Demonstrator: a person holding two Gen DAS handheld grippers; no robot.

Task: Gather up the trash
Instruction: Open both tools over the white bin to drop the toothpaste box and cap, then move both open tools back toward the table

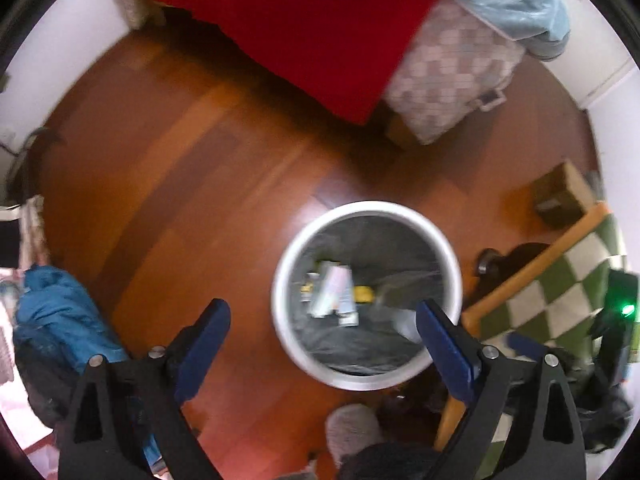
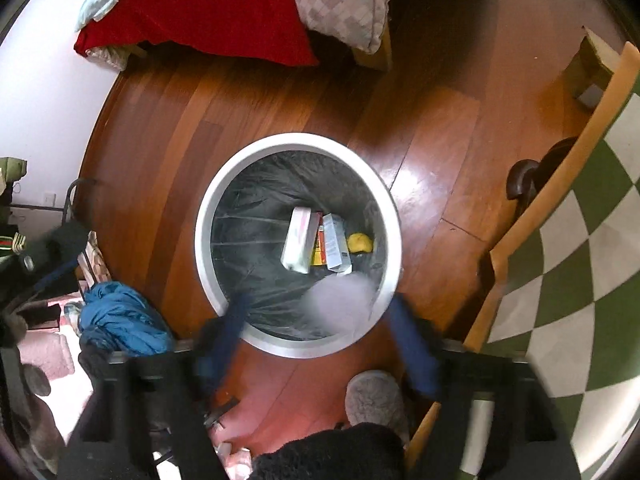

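Note:
A round white trash bin point(image 1: 280, 280) with a black liner stands on the wood floor; it also shows in the right wrist view point(image 2: 202, 240). Inside lie white cartons point(image 2: 298, 244), a yellow item point(image 2: 360, 242) and other packaging. A blurred pale wad point(image 2: 340, 300) is in mid-air over the bin's near rim, between my right fingers and touching neither. My right gripper point(image 2: 320, 320) is open above the bin. My left gripper point(image 1: 322, 316) is open and empty, held over the bin's near left side.
A bed with a red blanket point(image 1: 312, 28) and checked pillow point(image 1: 452, 72) lies at the back. A green-and-white checked rug point(image 2: 580, 260) on a wooden edge is at right. A blue cloth point(image 1: 60, 312) lies left. A grey slipper point(image 2: 376, 400) is near the bin. A cardboard box point(image 1: 560, 196) sits right.

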